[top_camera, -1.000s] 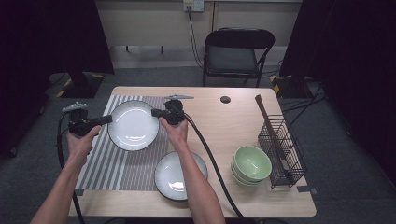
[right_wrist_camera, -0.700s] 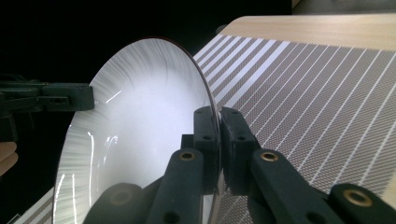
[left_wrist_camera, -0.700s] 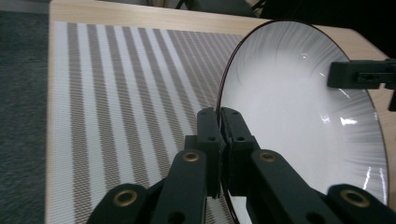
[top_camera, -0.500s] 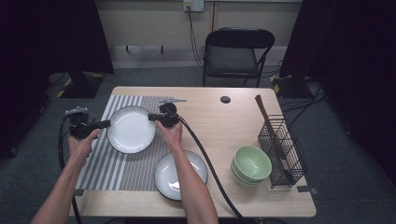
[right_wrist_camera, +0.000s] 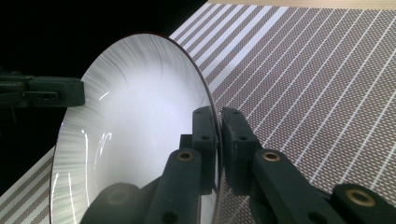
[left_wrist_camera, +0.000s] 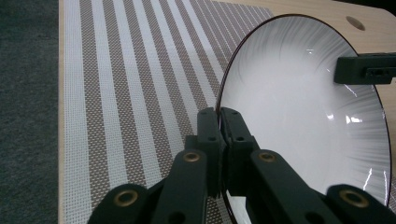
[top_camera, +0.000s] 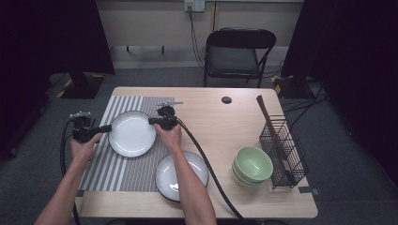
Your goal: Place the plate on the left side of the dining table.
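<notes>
The white plate (top_camera: 132,133) sits left of centre in the high view, over the striped placemat (top_camera: 117,168), pinched at opposite rims. The left gripper (top_camera: 107,128) is clamped on its left edge, the right gripper (top_camera: 152,121) on its right edge, jaws nearly together. Further right on the light wooden table (top_camera: 220,126) lie a second plate (top_camera: 183,174), stacked green bowls (top_camera: 252,164) and a wire rack (top_camera: 283,151). A folding chair (top_camera: 239,51) stands on grey carpet at upper centre.

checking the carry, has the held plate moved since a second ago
Yes. In the high view the plate, clamped at its rim by the left gripper and right gripper, has shifted toward the table's near edge.
</notes>
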A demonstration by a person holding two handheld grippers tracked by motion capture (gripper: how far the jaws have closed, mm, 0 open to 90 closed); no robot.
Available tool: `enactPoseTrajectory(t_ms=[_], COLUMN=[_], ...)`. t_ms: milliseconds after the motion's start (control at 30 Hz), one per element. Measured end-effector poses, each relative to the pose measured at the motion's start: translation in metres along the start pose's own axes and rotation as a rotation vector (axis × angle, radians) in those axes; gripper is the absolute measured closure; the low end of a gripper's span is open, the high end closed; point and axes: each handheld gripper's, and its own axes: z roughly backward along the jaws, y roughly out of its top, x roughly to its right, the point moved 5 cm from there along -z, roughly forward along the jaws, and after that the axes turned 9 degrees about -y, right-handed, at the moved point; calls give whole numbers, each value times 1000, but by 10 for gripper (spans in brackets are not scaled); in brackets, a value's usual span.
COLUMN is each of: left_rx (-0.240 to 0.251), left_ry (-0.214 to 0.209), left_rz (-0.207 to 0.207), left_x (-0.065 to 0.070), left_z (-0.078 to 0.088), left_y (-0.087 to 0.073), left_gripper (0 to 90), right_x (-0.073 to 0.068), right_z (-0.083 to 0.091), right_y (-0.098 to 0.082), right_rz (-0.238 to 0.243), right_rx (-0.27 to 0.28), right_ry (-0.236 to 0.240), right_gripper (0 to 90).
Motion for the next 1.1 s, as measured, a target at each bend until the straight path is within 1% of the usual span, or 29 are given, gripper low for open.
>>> enactPoseTrajectory(t_ms=[67,100,167,200,233,267,300,367,467,500,533,567,600,633,667,700,767,833,867,933,967,1000,1033,1067,1100], left_rx=[-11,-11,-27,-28,-19,-22,-29,-17,-23,-35,-45,-54,-46,-26,-22,-28,-17,-23,-23,-17,-20,-11,1,6,14], left_ry=[9,9,31,31,21,21,27,26,35,44,53,67,76,50,37,39,30,29,26,15,17,6,-5,-2,-12], left_rz=[-10,0,0,13,36,32,19,27,23,22,24,23,25,44,43,35,43,21,15,7,5,-3,-7,-16,-17], left_x=[0,0,-2,-4,-5,-6,-5,-5,-6,-8,-9,-11,-14,-16,-17,-17,-15,-10,-8,-3,-1,1,3,5,7], left_z=[0,-1,-3,-3,-4,-4,-4,-5,-7,-9,-10,-12,-11,-9,-7,-7,-6,-7,-8,-9,-9,-8,-6,-4,-3], left_y=[0,0,-1,-1,-1,-2,-2,-1,-2,-2,-4,-6,-7,-7,-6,-6,-6,-4,-4,-2,-2,-1,0,1,2], left_gripper=[879,878,869,868,868,869,868,868,866,863,857,851,856,876,900,900,896,887,876,860,852,834,805,796,789], right_x=[2,3,7,8,9,10,11,13,14,16,18,21,23,26,27,30,32,33,32,33,33,35,38,41,43], right_z=[1,2,8,12,14,18,21,26,33,35,38,42,46,50,54,58,63,67,69,73,75,77,79,81,83], right_y=[1,2,6,8,9,10,11,12,11,10,10,9,9,9,10,11,12,13,13,13,13,12,11,10,8], right_rz=[-7,-9,-6,-8,-6,-4,-3,-3,3,4,2,-9,-17,-16,-18,-20,-24,-22,-16,-1,-1,0,-2,-9,-14], right_rx=[6,4,13,24,32,38,43,51,63,67,79,87,92,101,105,114,120,125,127,127,125,122,117,113,115], right_ry=[-3,-8,-26,-28,-32,-32,-32,-28,-24,-36,-57,-57,-60,-66,-63,-70,-63,-67,-60,-75,-71,-73,-86,-88,-88], right_gripper=[808,774,742,726,715,709,703,703,703,703,702,696,694,694,693,693,693,686,684,675,674,668,652,636,625])
